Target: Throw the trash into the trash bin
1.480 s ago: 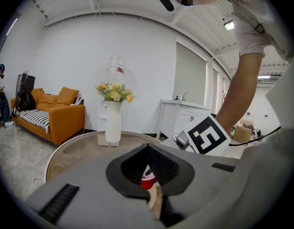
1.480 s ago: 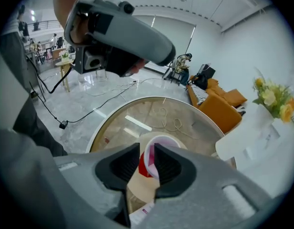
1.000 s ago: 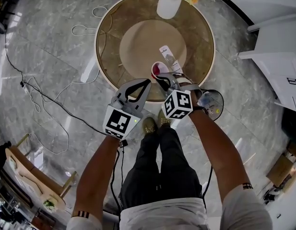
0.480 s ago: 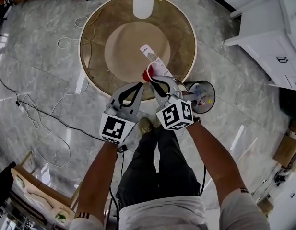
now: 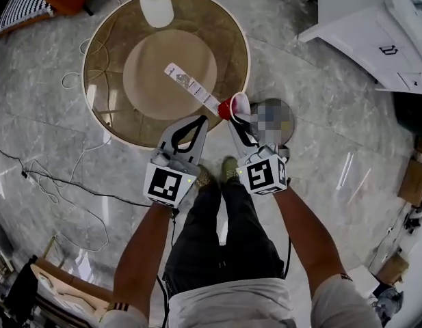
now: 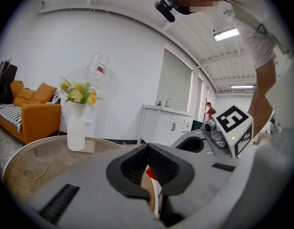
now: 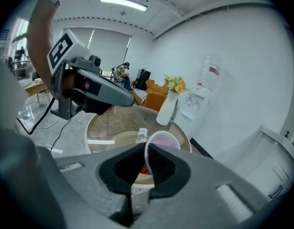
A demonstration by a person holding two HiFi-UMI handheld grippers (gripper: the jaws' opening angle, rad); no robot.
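My right gripper (image 5: 235, 119) is shut on the rim of a red paper cup (image 5: 232, 106) with a white lip, just off the round table's (image 5: 108, 115) right edge. In the right gripper view the cup (image 7: 162, 141) stands up between the shut jaws (image 7: 146, 165). The trash bin (image 5: 290, 131), partly under a mosaic patch, stands on the floor just right of the cup. My left gripper (image 5: 199, 121) hovers over the table's near edge, shut on a thin brown, red and white scrap of paper (image 6: 152, 187). A long wrapper (image 5: 190, 86) lies on the table.
A white vase of flowers (image 5: 156, 7) stands at the table's far side. A white cabinet (image 5: 364, 29) is at the upper right, cables (image 5: 60, 183) trail over the marble floor at the left, and cardboard boxes (image 5: 416, 180) sit at the right. My shoes (image 5: 221, 173) are below the grippers.
Both grippers have swung right, off the table and toward the bin. The right one has rolled and risen with the cup in it.
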